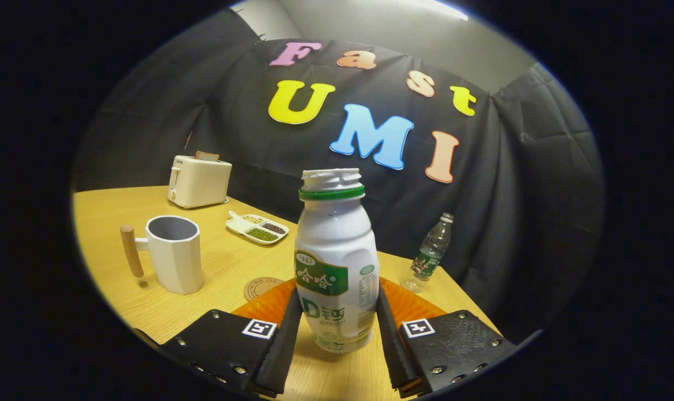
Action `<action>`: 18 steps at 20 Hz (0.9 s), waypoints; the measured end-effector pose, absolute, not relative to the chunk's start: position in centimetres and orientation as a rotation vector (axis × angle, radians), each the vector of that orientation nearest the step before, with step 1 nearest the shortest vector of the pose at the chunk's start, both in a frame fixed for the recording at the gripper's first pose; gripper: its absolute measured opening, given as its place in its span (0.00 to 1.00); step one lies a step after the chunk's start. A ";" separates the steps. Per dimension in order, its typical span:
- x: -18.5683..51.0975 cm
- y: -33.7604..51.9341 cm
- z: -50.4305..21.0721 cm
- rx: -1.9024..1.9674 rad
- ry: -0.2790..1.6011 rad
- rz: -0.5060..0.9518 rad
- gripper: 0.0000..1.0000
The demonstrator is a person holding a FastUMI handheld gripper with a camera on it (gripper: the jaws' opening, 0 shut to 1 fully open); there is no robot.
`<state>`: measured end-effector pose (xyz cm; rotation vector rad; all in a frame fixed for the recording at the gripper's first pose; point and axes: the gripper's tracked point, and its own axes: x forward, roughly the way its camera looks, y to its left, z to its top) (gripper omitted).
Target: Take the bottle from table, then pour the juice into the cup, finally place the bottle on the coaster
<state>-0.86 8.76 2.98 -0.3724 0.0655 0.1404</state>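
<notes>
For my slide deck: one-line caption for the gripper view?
Gripper jaws closed on the white bottle, mug and coaster beyond on the table.

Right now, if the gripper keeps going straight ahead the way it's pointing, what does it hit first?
The gripper already has the bottle clamped between its fingers. Past it, the black cloth wall comes next, though depth is hard to judge.

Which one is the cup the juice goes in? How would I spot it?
Start at the cream toaster at the back of the wooden table. Nearer than it stands the white cup, beside the fingers gripping the juice bottle. Nothing else here has a wooden peg handle.
</notes>
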 end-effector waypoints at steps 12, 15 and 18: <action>-0.6 8.9 5.9 -0.724 0.014 0.113 0.67; -0.5 9.1 6.3 -0.799 0.018 0.122 0.67; -0.7 9.3 6.8 -0.864 0.009 0.121 0.67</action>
